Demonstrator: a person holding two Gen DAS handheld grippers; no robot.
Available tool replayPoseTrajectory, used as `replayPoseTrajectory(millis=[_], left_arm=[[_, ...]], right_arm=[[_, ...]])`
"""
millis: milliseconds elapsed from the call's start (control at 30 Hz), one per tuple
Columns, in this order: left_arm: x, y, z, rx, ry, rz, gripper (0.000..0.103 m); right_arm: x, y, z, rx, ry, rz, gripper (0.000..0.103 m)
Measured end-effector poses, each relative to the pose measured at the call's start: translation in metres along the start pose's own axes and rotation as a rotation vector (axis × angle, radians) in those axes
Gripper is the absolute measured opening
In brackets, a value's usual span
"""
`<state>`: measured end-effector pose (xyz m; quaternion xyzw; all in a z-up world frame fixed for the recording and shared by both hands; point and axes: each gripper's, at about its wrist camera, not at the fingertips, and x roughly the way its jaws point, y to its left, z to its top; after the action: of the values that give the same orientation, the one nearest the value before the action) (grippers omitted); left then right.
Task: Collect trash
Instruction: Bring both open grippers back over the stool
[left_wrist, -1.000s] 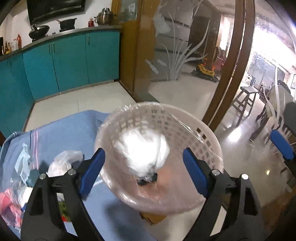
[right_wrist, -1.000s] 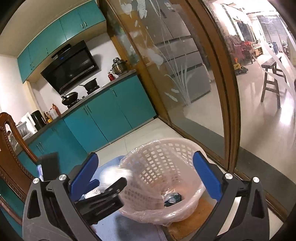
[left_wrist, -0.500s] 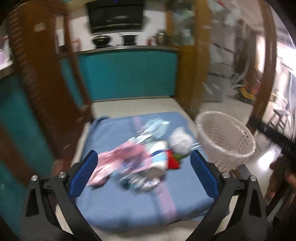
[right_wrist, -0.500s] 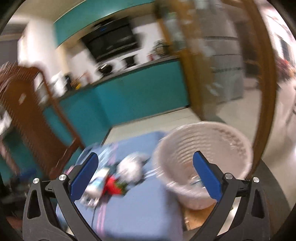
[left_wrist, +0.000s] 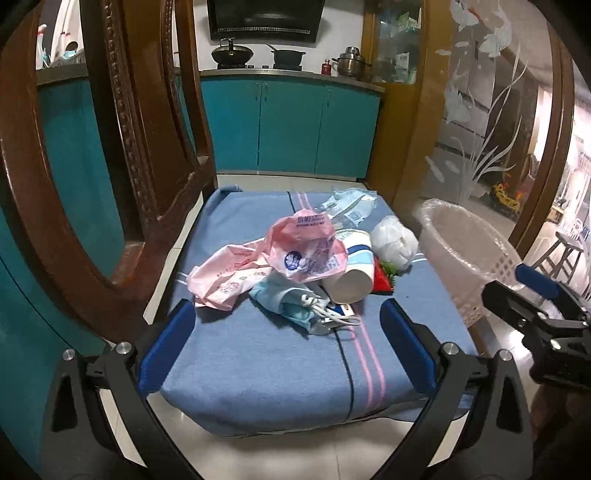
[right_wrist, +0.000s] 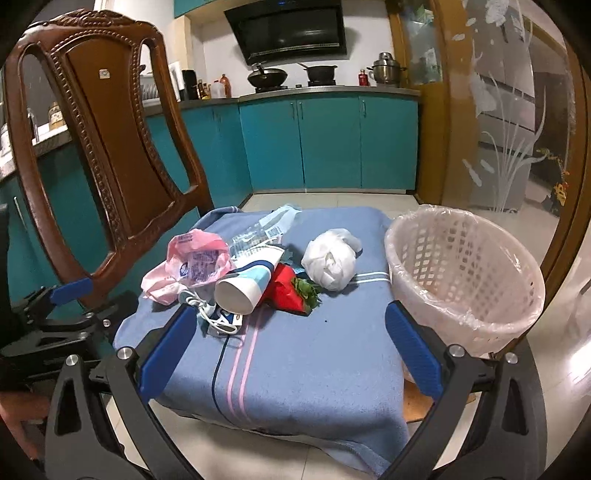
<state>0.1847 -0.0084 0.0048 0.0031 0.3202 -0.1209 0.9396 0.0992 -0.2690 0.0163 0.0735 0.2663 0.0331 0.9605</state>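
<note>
A heap of trash lies on a blue cloth (left_wrist: 266, 354) (right_wrist: 306, 354): a pink plastic bag (left_wrist: 295, 247) (right_wrist: 192, 262), a paper cup on its side (left_wrist: 351, 273) (right_wrist: 247, 284), a white crumpled bag (left_wrist: 393, 242) (right_wrist: 330, 264), a red wrapper (right_wrist: 286, 291), a clear wrapper (left_wrist: 347, 206) and a blue face mask (left_wrist: 291, 306). A lined white basket (left_wrist: 469, 254) (right_wrist: 461, 273) stands at the cloth's right edge. My left gripper (left_wrist: 286, 347) is open and empty, in front of the heap. My right gripper (right_wrist: 288, 350) is open and empty, in front of the cloth.
A carved wooden chair back (left_wrist: 122, 147) (right_wrist: 107, 147) rises at the left of the cloth. Teal kitchen cabinets (right_wrist: 325, 144) stand behind. A glass partition with a wooden frame (left_wrist: 476, 140) is on the right. Tiled floor lies below the cloth's front edge.
Both grippers have pulled back from over the basket and swung left to face the trash heap. White trash that hung blurred over the basket below the open left jaws is gone from view.
</note>
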Motion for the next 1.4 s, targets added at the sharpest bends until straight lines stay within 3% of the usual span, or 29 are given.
replayPoseTrajectory(millis=[1400], left_arm=[[0.02, -0.01, 0.001, 0.036, 0.032, -0.012, 0.1]], right_arm=[[0.008, -0.005, 0.002, 0.028, 0.012, 0.018, 0.1]])
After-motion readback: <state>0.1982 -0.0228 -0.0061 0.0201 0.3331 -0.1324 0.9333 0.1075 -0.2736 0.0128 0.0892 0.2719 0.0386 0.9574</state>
